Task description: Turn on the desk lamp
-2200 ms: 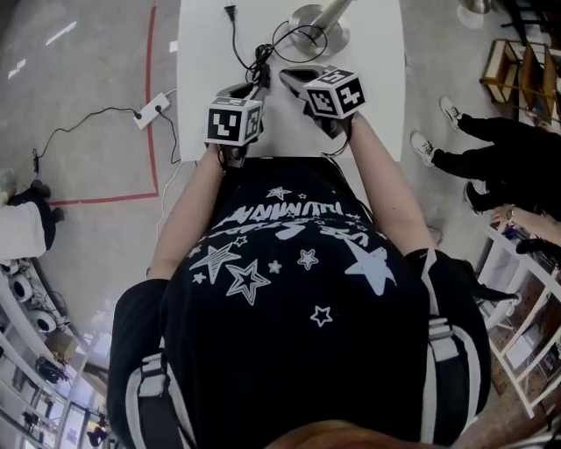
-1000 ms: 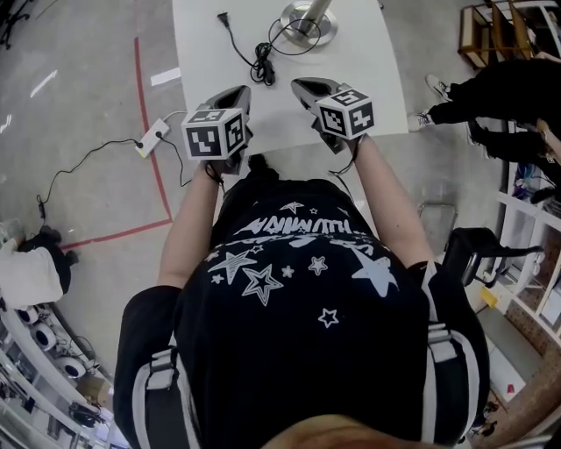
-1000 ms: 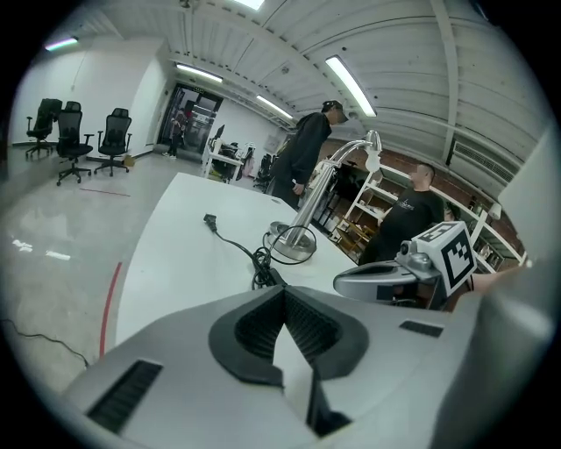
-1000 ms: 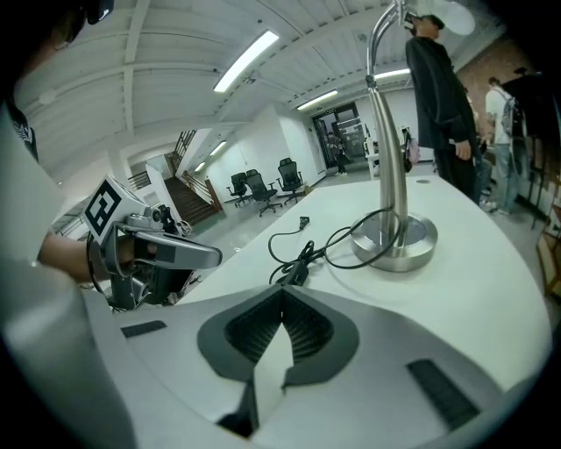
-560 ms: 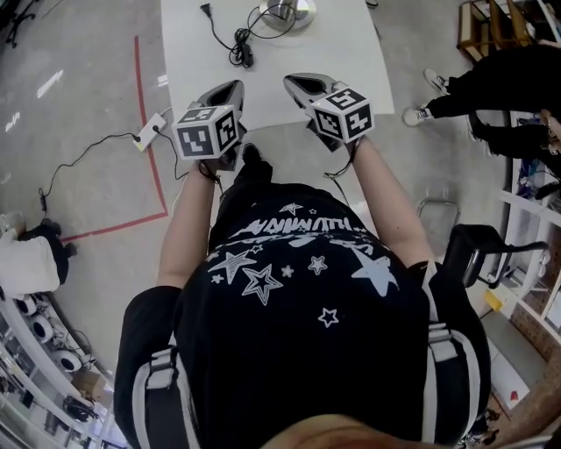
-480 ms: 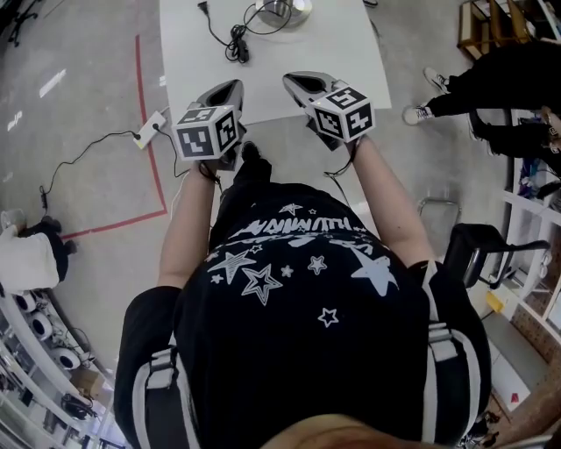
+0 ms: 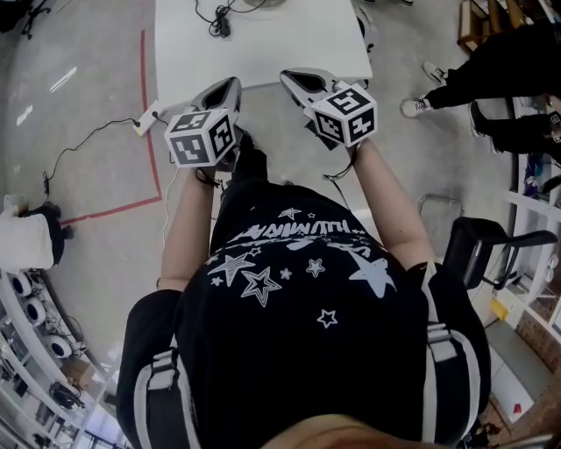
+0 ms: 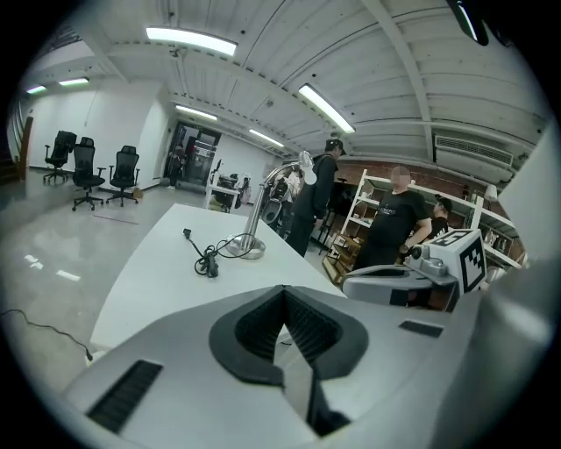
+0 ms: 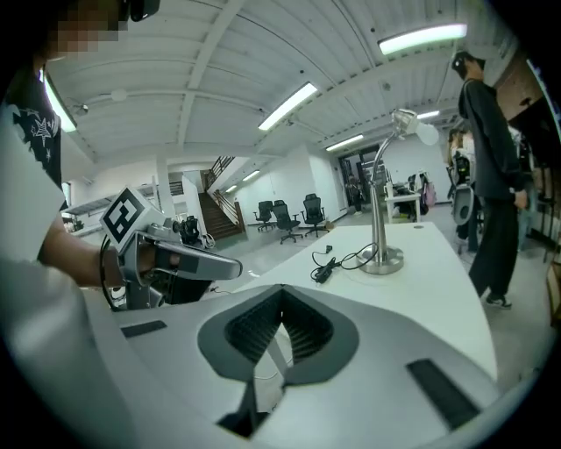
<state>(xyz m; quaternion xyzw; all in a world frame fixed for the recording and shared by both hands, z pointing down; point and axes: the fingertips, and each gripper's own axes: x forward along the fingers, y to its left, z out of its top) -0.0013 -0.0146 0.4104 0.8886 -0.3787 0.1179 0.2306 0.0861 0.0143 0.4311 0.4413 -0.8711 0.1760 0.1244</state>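
Note:
The silver desk lamp (image 8: 252, 219) stands at the far end of the white table (image 8: 149, 272), its head (image 8: 303, 161) bent over; in the right gripper view the lamp (image 9: 378, 206) rises from a round base (image 9: 383, 260). Its black cable (image 8: 207, 260) lies coiled beside the base, and the same cable (image 7: 216, 16) shows at the head view's top edge. My left gripper (image 7: 228, 86) and right gripper (image 7: 295, 79) hover side by side at the table's near edge, well short of the lamp. Both are shut with nothing between the jaws.
A power strip (image 7: 147, 112) with its cord lies on the floor left of the table, by a red tape line (image 7: 145, 96). People stand to the right (image 7: 491, 70), near shelves. A black chair (image 7: 478, 250) is at my right. Office chairs (image 8: 88, 167) stand far off.
I have backed away from the table: it and the lamp have slid toward the top of the head view, and the lamp base has left it. Both grippers stay shut and empty.

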